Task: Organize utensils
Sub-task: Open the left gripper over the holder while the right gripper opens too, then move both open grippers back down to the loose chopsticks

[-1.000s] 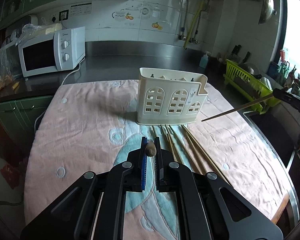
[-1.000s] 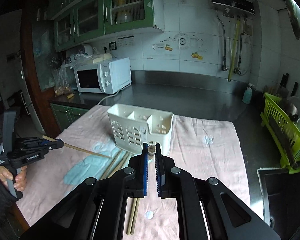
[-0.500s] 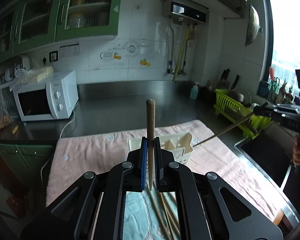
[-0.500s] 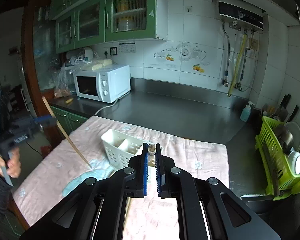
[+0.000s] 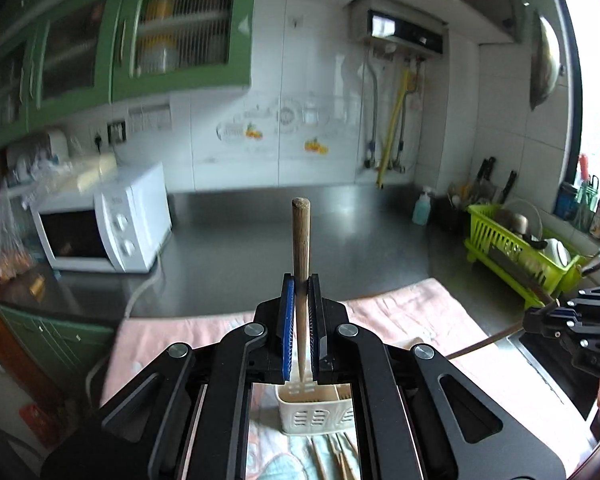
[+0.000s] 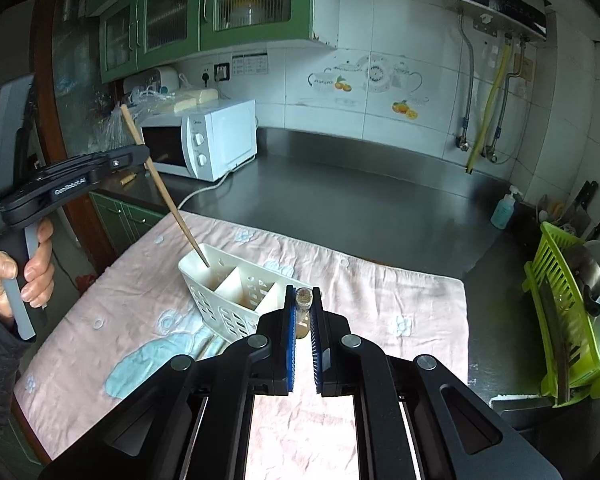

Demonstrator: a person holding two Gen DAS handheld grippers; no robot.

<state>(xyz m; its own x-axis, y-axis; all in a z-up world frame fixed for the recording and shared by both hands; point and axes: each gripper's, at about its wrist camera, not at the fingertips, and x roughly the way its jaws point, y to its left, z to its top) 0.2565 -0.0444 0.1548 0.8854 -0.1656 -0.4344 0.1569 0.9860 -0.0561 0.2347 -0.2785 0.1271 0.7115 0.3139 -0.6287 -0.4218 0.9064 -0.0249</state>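
Observation:
My left gripper [image 5: 300, 284] is shut on a wooden chopstick [image 5: 301, 240] that stands nearly upright. Its lower tip points down at the white slotted holder [image 5: 316, 410]. In the right wrist view the left gripper [image 6: 138, 156] holds that chopstick [image 6: 168, 196] aslant, tip inside the holder's [image 6: 220, 304] far-left compartment. My right gripper [image 6: 303, 300] is shut on a second chopstick [image 6: 303, 297], seen end-on just over the holder's near end. From the left wrist view the right gripper [image 5: 534, 316] and its chopstick [image 5: 488, 340] sit at the right. Several loose chopsticks [image 5: 340, 456] lie by the holder.
A pink patterned cloth [image 6: 380, 304] covers the table under the holder. Behind it runs a steel counter [image 6: 340, 188] with a white microwave [image 6: 204, 144], and a soap bottle [image 6: 502, 210]. A green dish rack [image 6: 560, 300] stands at the right. A hand [image 6: 20, 264] grips the left handle.
My left gripper rose and swung its chopstick from lying low to nearly upright, tip now in the holder's end compartment. The right gripper moved in over the holder with its chopstick.

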